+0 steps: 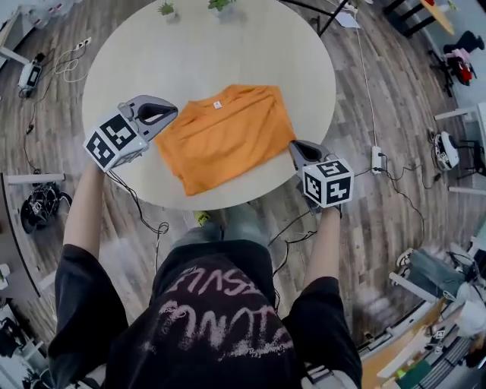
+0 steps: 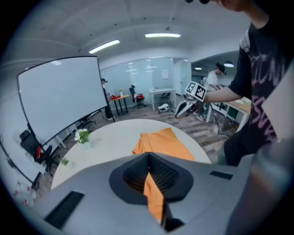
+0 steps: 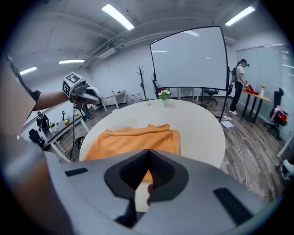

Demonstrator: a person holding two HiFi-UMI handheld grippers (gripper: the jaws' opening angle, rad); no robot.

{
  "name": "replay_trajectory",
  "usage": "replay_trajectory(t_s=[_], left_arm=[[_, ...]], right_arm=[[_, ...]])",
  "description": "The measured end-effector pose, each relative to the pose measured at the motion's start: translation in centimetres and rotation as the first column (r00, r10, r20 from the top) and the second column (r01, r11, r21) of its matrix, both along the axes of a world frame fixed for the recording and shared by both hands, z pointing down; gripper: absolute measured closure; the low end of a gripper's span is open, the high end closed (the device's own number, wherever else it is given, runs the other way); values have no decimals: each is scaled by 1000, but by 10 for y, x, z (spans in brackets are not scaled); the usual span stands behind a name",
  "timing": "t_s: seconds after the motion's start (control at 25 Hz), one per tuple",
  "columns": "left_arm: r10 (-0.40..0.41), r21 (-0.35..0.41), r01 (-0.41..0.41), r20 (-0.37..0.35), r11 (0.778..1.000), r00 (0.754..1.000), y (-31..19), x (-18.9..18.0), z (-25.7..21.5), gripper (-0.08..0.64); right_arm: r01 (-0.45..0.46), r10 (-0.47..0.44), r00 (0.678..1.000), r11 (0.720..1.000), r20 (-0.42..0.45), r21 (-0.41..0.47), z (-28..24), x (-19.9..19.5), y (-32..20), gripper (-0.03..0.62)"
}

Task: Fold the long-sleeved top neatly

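Left tongs (image 1: 171, 114), right tongs (image 1: 295, 147); folded orange top (image 1: 228, 137)

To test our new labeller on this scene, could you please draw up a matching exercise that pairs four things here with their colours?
Things:
1. top
2. table
3. plants
4. T-shirt

Colours:
A. black
B. orange
C. green
D. beige

Pairs: 1-B, 2-D, 3-C, 4-A
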State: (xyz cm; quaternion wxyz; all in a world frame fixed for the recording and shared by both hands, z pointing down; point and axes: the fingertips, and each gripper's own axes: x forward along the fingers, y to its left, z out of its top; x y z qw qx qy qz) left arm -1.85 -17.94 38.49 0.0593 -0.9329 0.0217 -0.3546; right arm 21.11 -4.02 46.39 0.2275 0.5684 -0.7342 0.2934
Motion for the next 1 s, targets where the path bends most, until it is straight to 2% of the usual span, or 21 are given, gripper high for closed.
replay_trajectory(t_s=[0.12, 0.24, 0.4, 0.64, 0.76, 0.88, 1.0], left_arm=[[119, 69, -125, 81, 990, 990, 5, 23, -1, 549], [215, 101, -232, 156, 967, 964, 5, 50, 3, 549], [314, 139, -354, 246, 925, 917, 2, 91, 16, 549], [450, 125, -514, 341, 849, 826, -3, 156, 41, 541], [499, 112, -582, 401, 806, 768, -4, 182, 62, 519], [546, 93, -661, 485, 745, 683, -3, 204, 87, 469], [593, 47, -715, 522, 698, 613, -1, 225, 106, 412]], right_arm=[[-74, 74, 997, 997, 5, 1, 5, 7, 13, 587], [-143, 143, 990, 990, 10, -5, 14, 16, 18, 587], [-187, 187, 982, 982, 5, -17, 30, 31, 12, 586], [-186, 188, 982, 982, 30, -37, 50, 43, -5, 570], [-176, 180, 982, 983, 56, -59, 65, 45, -13, 529], [-164, 171, 982, 983, 79, -86, 79, 47, -18, 486], [-154, 166, 980, 982, 111, -108, 91, 49, -22, 449]])
